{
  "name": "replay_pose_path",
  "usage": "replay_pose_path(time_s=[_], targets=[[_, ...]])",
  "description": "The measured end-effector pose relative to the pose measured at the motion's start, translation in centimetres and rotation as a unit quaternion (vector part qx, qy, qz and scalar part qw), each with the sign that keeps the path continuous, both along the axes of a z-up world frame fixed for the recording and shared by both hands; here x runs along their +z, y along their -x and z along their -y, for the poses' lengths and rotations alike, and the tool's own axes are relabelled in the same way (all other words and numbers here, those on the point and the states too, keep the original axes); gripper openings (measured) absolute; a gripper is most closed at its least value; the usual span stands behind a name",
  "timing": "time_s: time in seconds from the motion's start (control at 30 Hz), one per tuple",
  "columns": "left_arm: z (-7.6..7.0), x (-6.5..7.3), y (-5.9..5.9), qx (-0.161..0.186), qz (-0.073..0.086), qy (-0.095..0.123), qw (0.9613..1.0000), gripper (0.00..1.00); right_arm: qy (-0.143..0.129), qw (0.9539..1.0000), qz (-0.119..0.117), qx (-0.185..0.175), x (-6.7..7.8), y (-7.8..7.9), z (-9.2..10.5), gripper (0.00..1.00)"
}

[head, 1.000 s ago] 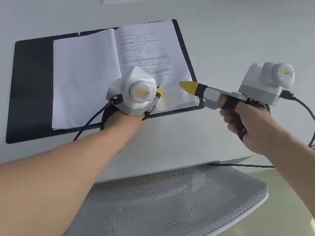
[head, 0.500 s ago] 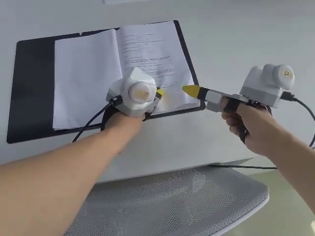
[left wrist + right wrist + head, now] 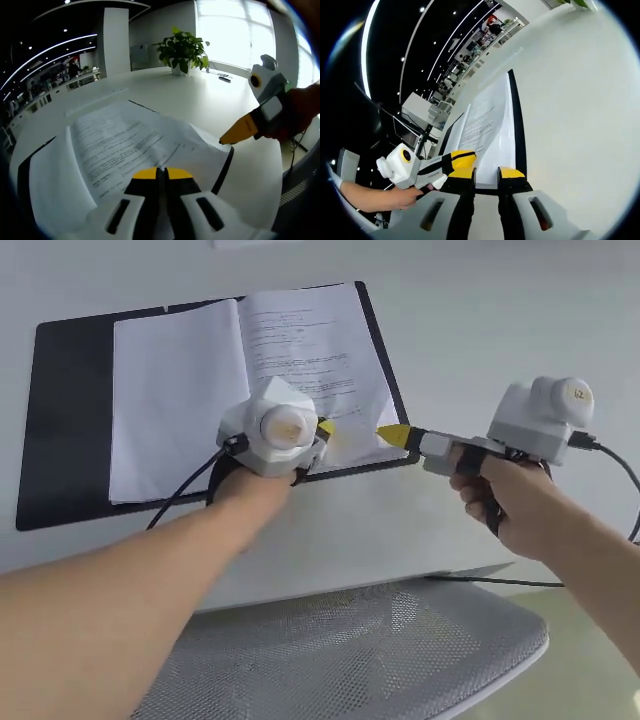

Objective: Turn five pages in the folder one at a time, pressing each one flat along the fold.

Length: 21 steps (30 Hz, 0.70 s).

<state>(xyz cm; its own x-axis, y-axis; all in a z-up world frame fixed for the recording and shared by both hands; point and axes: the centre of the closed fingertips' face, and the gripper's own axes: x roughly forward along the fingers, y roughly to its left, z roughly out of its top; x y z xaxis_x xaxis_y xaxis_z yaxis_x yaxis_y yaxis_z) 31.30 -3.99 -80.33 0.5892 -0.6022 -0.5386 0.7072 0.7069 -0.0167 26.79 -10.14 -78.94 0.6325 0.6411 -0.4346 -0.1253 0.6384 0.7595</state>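
Note:
A black folder (image 3: 62, 420) lies open on the white table, with a blank sheet on its left side and a printed page (image 3: 305, 350) on its right. My left gripper (image 3: 322, 427) is shut, its yellow tips (image 3: 160, 173) resting on the printed page's (image 3: 120, 140) lower part; I cannot tell whether they pinch the sheet. My right gripper (image 3: 393, 433) hovers just off the folder's lower right corner, pointing left. Its jaws (image 3: 487, 173) stand a little apart with nothing between them. The page's right edge bulges up slightly.
The white table (image 3: 480, 330) stretches bare to the right of and behind the folder. A grey mesh chair seat (image 3: 350, 660) sits below the table's front edge. A potted plant (image 3: 182, 50) stands far back on the table. Cables trail from both grippers.
My right gripper has sunk a little and drifted right, staying by the folder's lower right corner. The left gripper and the pages have stayed put.

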Motion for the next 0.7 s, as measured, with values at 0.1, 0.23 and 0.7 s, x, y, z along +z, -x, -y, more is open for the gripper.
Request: replay_pose_path(time_s=[0.1, 0.23, 0.7], targets=[[0.0, 0.0, 0.0, 0.003, -0.002, 0.003, 1.0000, 0.03, -0.006, 0.9998, -0.005, -0.016, -0.1, -0.1, 0.4, 0.00], [-0.3, -0.1, -0.3, 0.011, -0.008, 0.007, 0.9999, 0.00, -0.017, 0.9994, -0.011, -0.027, 0.1, -0.1, 0.4, 0.00], [-1.5, 0.9, 1.0, 0.005, -0.018, 0.013, 0.9997, 0.07, -0.031, 0.9984, 0.034, -0.034, 3.9, -0.7, -1.0, 0.00]])
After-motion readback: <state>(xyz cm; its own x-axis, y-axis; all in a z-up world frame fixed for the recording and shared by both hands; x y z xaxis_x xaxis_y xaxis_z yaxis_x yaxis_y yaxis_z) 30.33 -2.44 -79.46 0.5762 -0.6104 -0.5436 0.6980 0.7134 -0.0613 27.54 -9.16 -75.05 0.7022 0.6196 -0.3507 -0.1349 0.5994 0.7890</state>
